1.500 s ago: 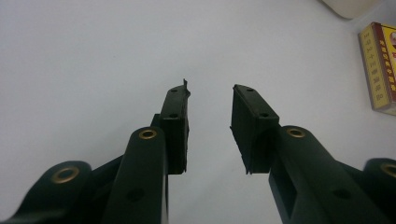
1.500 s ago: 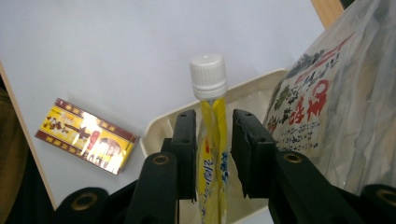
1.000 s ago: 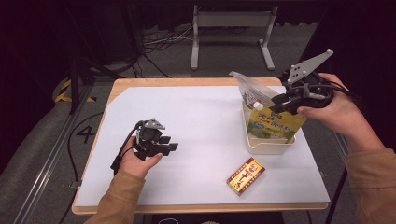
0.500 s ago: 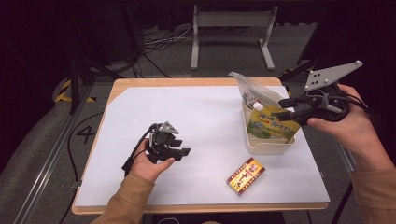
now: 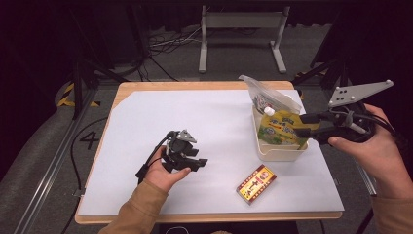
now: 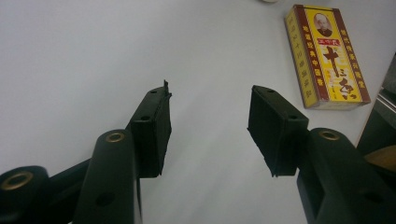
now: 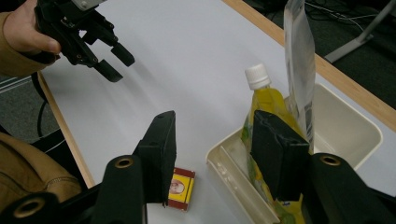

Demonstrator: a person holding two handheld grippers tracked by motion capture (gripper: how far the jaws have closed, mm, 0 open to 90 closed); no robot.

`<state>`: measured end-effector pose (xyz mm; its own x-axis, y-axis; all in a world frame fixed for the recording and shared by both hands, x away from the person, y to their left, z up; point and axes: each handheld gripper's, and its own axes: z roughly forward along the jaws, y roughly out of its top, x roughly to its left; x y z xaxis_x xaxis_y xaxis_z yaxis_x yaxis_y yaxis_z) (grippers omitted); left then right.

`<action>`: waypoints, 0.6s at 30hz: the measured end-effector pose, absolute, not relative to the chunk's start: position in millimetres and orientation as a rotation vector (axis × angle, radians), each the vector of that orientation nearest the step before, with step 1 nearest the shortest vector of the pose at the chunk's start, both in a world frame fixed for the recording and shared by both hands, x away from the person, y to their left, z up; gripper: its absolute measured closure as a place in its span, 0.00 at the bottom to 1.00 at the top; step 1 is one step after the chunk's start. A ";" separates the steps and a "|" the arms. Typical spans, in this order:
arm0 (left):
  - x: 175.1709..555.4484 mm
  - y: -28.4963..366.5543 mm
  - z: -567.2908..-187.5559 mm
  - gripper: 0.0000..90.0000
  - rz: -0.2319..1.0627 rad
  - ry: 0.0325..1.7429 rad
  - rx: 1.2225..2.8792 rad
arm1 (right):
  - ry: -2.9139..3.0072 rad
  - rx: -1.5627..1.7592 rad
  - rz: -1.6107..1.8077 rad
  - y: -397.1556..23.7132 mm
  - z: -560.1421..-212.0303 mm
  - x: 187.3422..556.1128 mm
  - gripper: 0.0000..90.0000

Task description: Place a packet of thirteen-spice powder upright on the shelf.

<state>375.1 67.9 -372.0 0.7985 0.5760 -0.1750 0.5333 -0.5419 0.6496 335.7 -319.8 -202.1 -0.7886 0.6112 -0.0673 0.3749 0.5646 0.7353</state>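
Observation:
A white tub [image 5: 282, 153] at the table's right holds a yellow drink pouch [image 5: 281, 127] with a white cap [image 7: 257, 74] and a clear plastic bag [image 5: 265, 97] that stands upright. My right gripper [image 5: 303, 125] hovers at the tub's right side, pointing left, open with nothing between its jaws [image 7: 212, 123]. A red and yellow box [image 5: 256, 184] lies flat on the table in front of the tub. My left gripper [image 5: 198, 163] is held low over the middle of the table, open and empty [image 6: 210, 100], with the box [image 6: 331, 56] ahead to its right.
A white sheet [image 5: 219, 122] covers the wooden table [image 5: 195, 86]. Dark floor with cables and a metal stand [image 5: 241, 39] lies beyond the far edge. A rail [image 5: 53, 161] runs along the left side.
My left gripper has drifted right and nearer the front edge. My right gripper has drawn back to the right, off the tub, and its grey plate has levelled.

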 end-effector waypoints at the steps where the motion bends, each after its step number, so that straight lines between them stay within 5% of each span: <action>1: 375.1 66.7 -372.1 0.55 0.079 0.812 2.263 | 2.480 0.813 1.057 -320.7 -203.6 334.1 0.56; 18: 370.4 52.5 -375.0 0.53 0.061 0.784 2.284 | 2.415 0.943 1.097 -338.8 -260.3 324.0 0.53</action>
